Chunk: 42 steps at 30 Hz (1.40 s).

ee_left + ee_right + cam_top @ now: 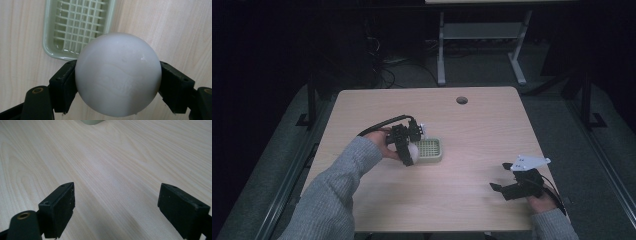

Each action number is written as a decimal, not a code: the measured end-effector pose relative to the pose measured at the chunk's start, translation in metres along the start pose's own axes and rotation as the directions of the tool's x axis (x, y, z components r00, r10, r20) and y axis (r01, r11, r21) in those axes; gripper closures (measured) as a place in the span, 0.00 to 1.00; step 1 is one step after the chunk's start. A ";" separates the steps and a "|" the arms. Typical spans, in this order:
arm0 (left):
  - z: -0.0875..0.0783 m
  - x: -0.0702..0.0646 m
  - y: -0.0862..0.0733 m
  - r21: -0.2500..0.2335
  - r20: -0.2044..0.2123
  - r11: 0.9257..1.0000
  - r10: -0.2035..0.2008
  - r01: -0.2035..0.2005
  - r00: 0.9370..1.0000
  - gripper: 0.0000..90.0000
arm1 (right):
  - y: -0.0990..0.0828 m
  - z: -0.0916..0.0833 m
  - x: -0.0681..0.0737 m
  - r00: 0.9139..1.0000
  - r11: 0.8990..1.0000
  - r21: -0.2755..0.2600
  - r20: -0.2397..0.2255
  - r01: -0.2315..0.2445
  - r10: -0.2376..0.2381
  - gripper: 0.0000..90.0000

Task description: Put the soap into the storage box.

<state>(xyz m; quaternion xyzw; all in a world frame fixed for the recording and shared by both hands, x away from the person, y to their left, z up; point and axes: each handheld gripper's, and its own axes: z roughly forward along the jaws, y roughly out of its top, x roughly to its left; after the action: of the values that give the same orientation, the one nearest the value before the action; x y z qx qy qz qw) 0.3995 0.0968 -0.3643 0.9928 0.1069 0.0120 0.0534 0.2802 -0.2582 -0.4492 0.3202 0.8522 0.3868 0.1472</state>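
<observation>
Tabletop [472, 140] — jaws clamp white ball [117, 75].

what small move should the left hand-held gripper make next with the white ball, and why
Probably carry the white ball a little farther over the green tray, then open. The left hand-held gripper clamps the ball beside the tray's edge, not above its grid.

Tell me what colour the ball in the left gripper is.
White; the ball shows best in the left gripper view.
</observation>
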 end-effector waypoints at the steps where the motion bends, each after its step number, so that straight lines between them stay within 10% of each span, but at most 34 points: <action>1: 0.000 0.000 0.000 0.000 0.000 1.000 0.000 0.000 1.000 0.27 | 0.000 0.000 0.000 1.000 1.000 -0.001 0.000 0.000 0.000 0.15; 42: 0.020 0.031 0.031 -0.010 0.012 1.000 -0.015 0.015 1.000 0.27 | -0.001 -0.002 -0.001 1.000 1.000 -0.006 -0.001 -0.005 0.005 0.15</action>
<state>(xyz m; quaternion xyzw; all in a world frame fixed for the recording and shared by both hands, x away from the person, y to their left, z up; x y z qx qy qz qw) 0.4366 0.0717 -0.3808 0.9917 0.1139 0.0065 0.0591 0.2797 -0.2603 -0.4482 0.3215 0.8503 0.3901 0.1468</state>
